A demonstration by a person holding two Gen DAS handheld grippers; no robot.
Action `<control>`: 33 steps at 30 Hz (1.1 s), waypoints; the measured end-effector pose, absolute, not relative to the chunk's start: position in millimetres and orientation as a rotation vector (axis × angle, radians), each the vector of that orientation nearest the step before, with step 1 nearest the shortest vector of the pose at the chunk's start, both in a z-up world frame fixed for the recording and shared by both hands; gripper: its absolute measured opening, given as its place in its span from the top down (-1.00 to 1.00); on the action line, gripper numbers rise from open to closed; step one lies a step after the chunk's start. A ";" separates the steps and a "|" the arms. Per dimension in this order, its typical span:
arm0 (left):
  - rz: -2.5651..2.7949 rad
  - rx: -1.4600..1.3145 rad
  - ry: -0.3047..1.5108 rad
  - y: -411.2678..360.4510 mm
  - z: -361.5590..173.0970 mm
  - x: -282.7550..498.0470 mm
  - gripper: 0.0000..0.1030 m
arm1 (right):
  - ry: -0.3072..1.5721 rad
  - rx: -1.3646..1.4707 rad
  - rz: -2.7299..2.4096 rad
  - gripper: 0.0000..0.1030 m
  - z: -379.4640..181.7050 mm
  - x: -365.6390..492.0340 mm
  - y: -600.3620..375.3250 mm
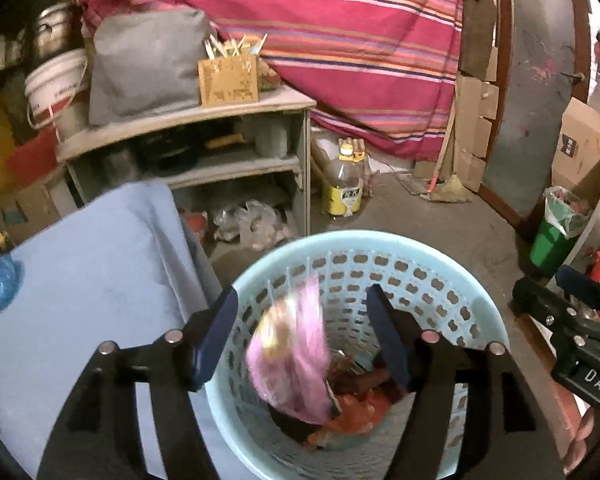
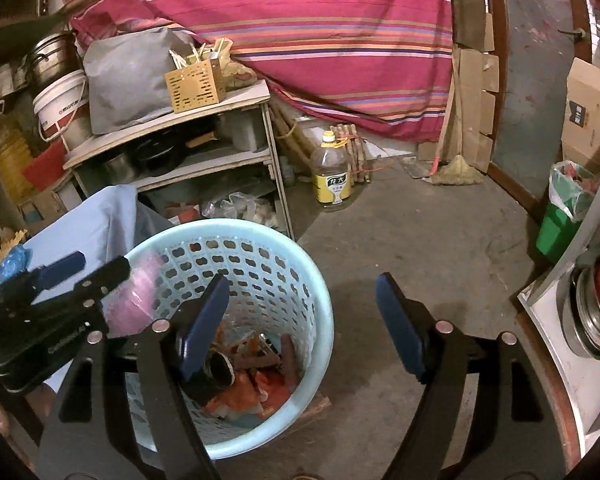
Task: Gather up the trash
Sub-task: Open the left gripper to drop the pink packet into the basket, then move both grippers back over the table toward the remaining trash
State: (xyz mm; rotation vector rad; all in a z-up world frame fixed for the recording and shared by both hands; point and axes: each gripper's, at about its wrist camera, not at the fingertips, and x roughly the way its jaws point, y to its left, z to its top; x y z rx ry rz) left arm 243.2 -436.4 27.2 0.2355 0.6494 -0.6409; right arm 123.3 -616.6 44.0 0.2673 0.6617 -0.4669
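Your left gripper (image 1: 302,334) tilts steeply down over the light blue basket (image 1: 476,280), jaws spread wide and gripping nothing. The pink wrapper (image 1: 292,348) hangs blurred between them, clear of both pads, long axis near upright, inside the rim. Your right gripper (image 2: 300,324) angles down likewise, wide open and empty, straddling the basket's right rim above the floor (image 2: 440,240).

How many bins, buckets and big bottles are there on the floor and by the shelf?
Blue basket bin: 1
Green bin: 1
White bucket: 1
Big bottle: 1
Total: 4
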 end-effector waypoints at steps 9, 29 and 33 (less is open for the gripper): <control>-0.597 0.225 0.631 -405.1 32.8 246.6 -0.52 | 0.665 0.247 -0.472 -0.46 44.0 125.4 -614.6; -0.217 0.206 0.604 -116.0 11.4 268.1 -0.88 | 0.671 0.121 -0.319 -0.91 38.2 199.4 -475.2; -0.149 0.149 0.612 -71.7 7.2 274.9 -0.90 | 0.650 0.105 -0.327 -0.91 38.0 208.7 -455.6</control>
